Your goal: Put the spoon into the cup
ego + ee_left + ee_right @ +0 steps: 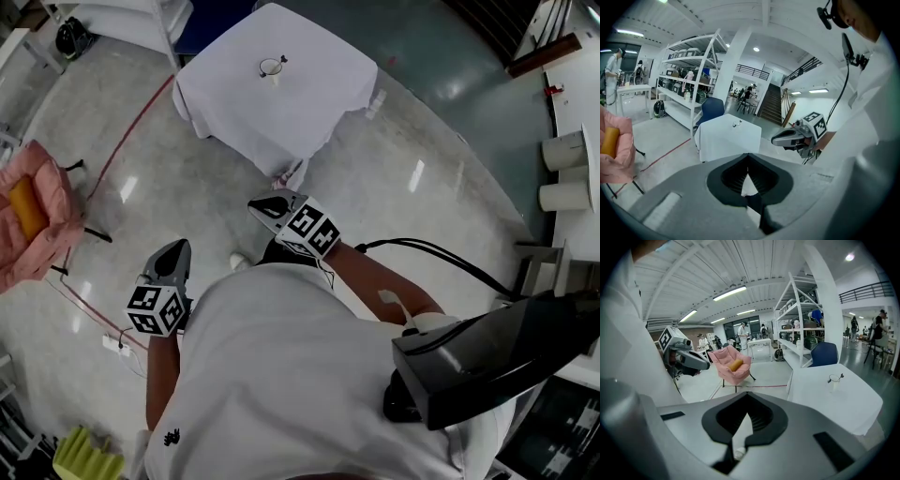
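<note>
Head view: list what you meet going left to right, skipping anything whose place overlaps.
In order: pink chair → left gripper → right gripper → white rolls. The table and cup span the same stretch as the grippers, so they are left out.

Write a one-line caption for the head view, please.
Left claw and right claw shut, empty; the white-clothed table with the cup stands far ahead.
</note>
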`<state>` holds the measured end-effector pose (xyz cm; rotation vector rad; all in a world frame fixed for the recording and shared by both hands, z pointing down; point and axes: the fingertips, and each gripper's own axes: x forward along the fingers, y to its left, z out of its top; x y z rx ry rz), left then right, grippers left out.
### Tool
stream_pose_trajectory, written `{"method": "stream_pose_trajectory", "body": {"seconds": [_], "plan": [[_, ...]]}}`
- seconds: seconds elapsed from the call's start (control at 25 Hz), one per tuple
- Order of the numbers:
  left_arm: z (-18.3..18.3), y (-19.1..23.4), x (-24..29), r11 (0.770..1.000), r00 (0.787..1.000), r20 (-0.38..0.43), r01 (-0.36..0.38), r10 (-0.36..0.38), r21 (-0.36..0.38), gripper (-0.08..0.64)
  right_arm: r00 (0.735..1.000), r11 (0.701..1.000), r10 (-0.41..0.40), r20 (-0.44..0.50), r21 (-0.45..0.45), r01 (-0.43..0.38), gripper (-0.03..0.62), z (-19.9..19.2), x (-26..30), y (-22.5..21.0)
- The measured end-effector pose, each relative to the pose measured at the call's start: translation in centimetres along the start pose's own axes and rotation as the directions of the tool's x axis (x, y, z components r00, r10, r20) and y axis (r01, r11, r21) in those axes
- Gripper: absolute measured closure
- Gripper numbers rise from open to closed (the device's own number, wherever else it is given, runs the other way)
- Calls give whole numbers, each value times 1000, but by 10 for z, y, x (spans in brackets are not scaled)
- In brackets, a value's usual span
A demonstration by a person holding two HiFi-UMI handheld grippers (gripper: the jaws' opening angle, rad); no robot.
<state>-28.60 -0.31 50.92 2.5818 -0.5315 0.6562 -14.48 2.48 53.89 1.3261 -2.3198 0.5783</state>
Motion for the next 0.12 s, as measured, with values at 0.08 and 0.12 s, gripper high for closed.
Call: {"method": "stream_pose_trajectory", "body": {"seconds": [0.08, 0.12], "plan": [[0, 2, 1, 1000, 1000, -2, -9, 9, -3, 549, 1000, 1000, 11, -3, -5, -11, 584, 0, 3, -1], [0, 3, 1, 1000, 1000, -3, -13, 13, -4, 549, 1000, 1000, 16, -5, -8, -16, 584, 0, 4, -1]]}}
